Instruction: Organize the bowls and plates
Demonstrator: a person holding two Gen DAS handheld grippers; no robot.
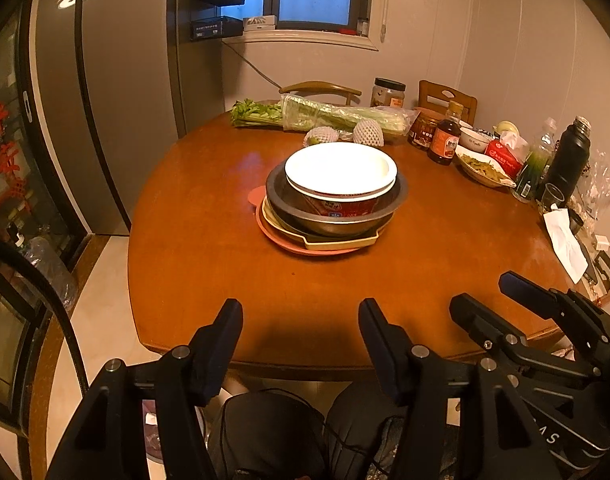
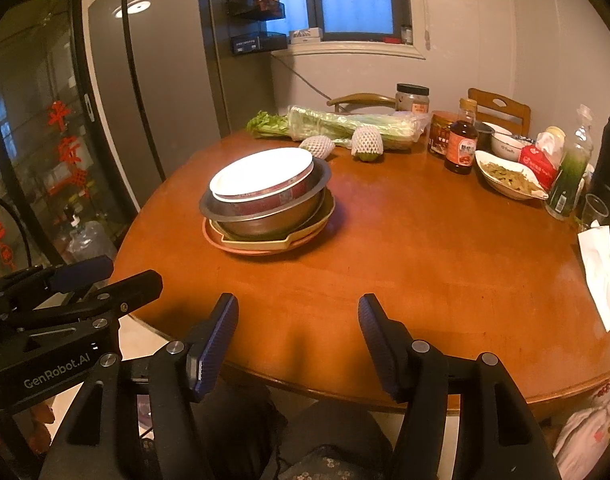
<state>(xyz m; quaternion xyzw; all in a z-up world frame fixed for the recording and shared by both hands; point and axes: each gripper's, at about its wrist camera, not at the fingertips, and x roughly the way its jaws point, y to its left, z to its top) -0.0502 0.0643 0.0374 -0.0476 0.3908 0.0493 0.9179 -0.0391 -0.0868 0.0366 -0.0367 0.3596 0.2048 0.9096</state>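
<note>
Nested stack (image 1: pixel 337 196) mid-bench (image 1: pixel 209 280): white plate (image 1: pixel 339 168) in printed bowl (image 1: pixel 337 206), in steel bowl (image 1: pixel 337 220), on yellow tray (image 1: pixel 337 242), pink plate (image 1: pixel 267 226) lowest. Left tool (image 1: pixel 301 312) spread, empty, stack dead ahead, well apart. Right tool (image 2: pixel 299 308) spread, empty, stack ahead-left (image 2: pixel 265 200). Left nearer by judgement.

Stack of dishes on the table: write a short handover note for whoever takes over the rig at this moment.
Left gripper: open, empty, over the near table edge.
Right gripper: open, empty, beside it.
Things: white plate on a red-printed bowl, inside a metal bowl, on a yellow dish, on a pink plate, mid-table.
Done: dishes are nested in one pile.
Left: hard to tell; a small bowl and a dish of greens at the far right stand apart.
</note>
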